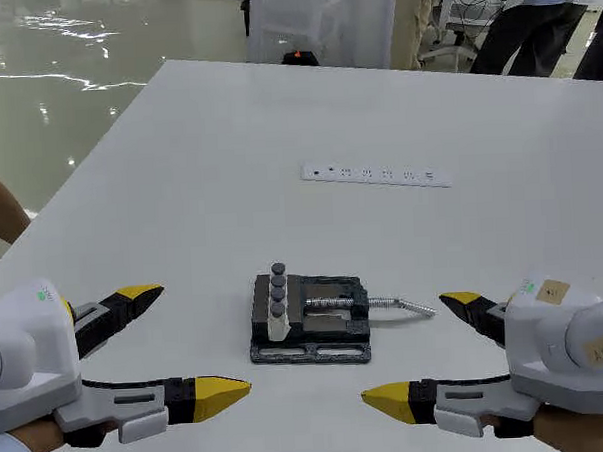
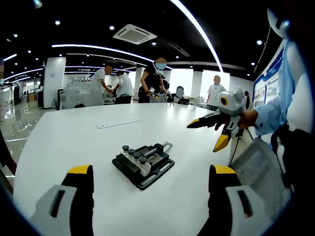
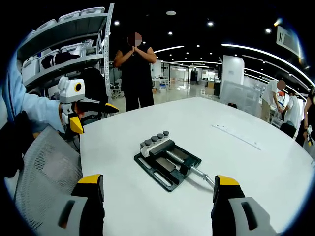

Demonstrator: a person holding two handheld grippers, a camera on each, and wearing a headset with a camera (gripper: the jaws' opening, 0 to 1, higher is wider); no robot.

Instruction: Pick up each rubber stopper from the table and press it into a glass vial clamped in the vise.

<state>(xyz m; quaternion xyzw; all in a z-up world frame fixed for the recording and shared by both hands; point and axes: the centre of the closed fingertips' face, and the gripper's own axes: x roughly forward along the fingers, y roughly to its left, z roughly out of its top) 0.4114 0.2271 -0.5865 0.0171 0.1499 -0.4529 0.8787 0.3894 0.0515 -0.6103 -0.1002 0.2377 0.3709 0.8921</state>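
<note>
Vise (image 1: 309, 321) lies flat on the desk (image 1: 277, 117), between both finger pairs and just ahead of them. Its long axis runs from the left gripper (image 1: 198, 339) side to the right gripper (image 1: 406, 347) side, with the screw handle toward the right fingers. Four dark stoppers (image 1: 277, 289) stand in a row at the end nearer the left fingers. The vials beneath them are hard to make out. Both finger pairs are spread and empty. Writing on the right gripper's sticker (image 1: 553, 291) is illegible.

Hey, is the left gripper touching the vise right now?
Apart. The head view shows bare table between the open left gripper and the vise; the left gripper view shows the same gap.
</note>
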